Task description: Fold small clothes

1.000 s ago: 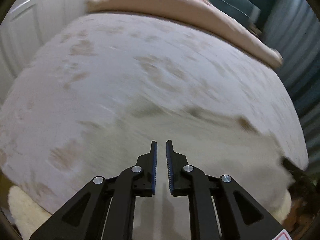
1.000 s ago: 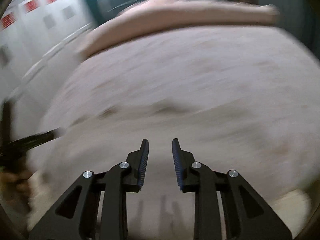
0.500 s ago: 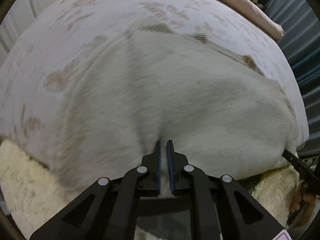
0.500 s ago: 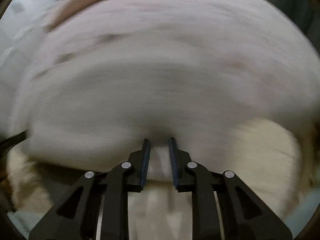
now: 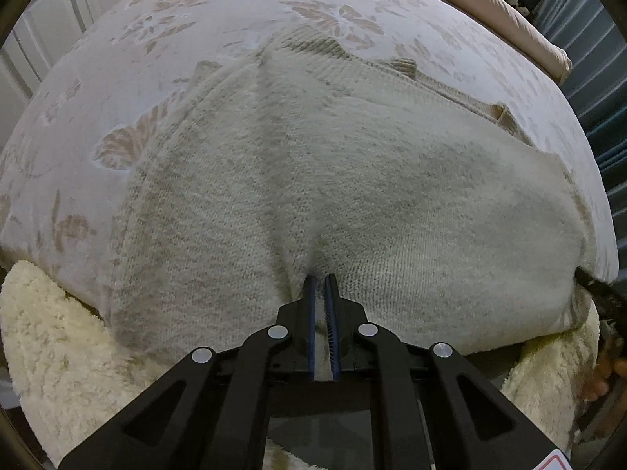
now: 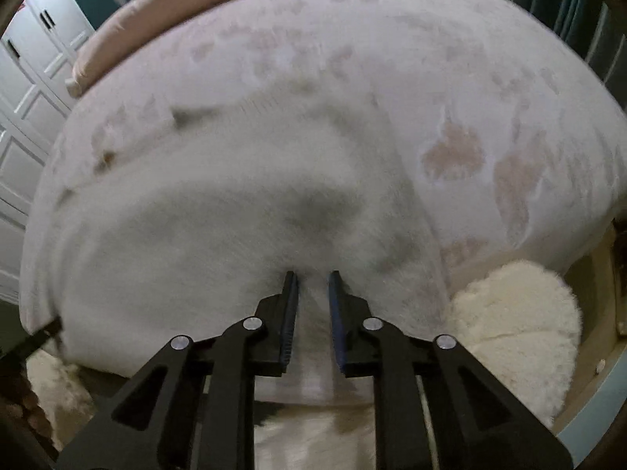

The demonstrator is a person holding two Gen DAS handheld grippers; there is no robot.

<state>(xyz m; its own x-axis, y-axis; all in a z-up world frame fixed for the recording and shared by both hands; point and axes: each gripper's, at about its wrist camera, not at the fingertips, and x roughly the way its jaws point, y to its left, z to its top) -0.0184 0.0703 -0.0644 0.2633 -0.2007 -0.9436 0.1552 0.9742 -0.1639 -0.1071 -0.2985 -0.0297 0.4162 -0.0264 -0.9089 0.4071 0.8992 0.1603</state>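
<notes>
A cream knitted sweater (image 5: 352, 180) lies spread over the near part of a bed, its near hem hanging over the bed's edge. My left gripper (image 5: 321, 280) is shut on the sweater's near hem, with knit pinched between the blue pads. In the right wrist view the sweater (image 6: 219, 219) is blurred. My right gripper (image 6: 312, 276) holds the hem too, its jaws a little wider with cloth bunched between them. The tip of the right gripper (image 5: 599, 286) shows at the sweater's right edge in the left wrist view.
The bed has a pale floral cover (image 5: 117, 90) and a pink pillow (image 5: 505, 4) along the far side. A fluffy cream rug (image 5: 55, 344) lies on the floor below the near edge; it also shows in the right wrist view (image 6: 517, 321). White cupboard doors (image 6: 23, 90) stand on the left.
Both grippers have dropped from above the bed to its near edge and closed on the sweater's hem. The sweater now fills the lower view, pulled toward me.
</notes>
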